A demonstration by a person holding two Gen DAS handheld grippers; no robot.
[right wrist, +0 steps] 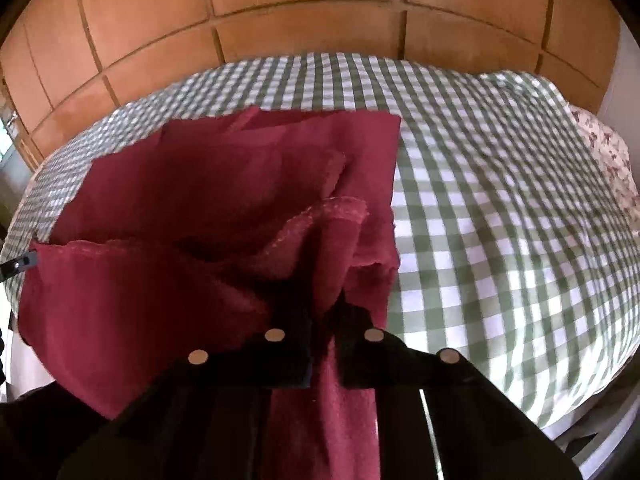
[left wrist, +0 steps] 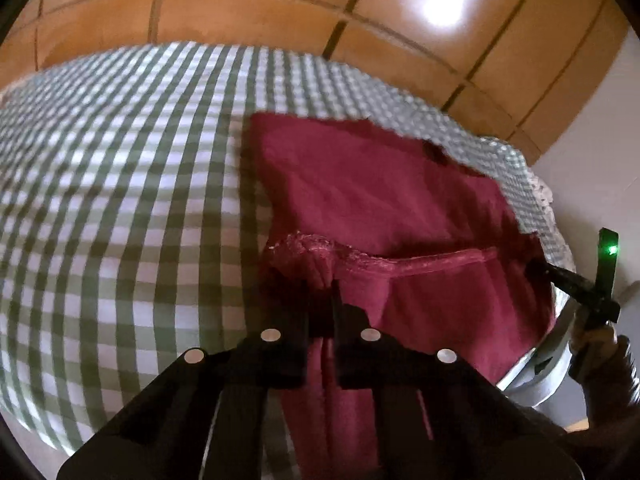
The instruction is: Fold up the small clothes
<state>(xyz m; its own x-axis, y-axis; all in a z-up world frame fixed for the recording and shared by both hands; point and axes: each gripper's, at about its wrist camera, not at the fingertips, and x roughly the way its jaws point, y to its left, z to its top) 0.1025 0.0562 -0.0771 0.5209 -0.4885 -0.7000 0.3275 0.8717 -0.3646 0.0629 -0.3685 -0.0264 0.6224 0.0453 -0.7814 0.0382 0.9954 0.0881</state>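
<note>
A dark red garment (left wrist: 380, 196) lies on a green-and-white checked bedcover (left wrist: 120, 168). My left gripper (left wrist: 324, 300) is shut on the garment's near hem, with cloth bunched between the black fingers. At the right edge of the left wrist view, the other gripper (left wrist: 560, 272) reaches into the cloth's far corner, held by a gloved hand (left wrist: 600, 344). In the right wrist view the same red garment (right wrist: 200, 200) is partly lifted and folded over itself. My right gripper (right wrist: 324, 312) is shut on its near hem, and cloth hangs down between the fingers.
Wooden wardrobe doors (left wrist: 280, 8) stand behind the bed. A floral pillow (right wrist: 608, 160) lies at the far right of the checked bedcover (right wrist: 500, 200). A white wall (left wrist: 592, 120) shows to the right. A pale round frame (left wrist: 552, 364) sits below the bed's edge.
</note>
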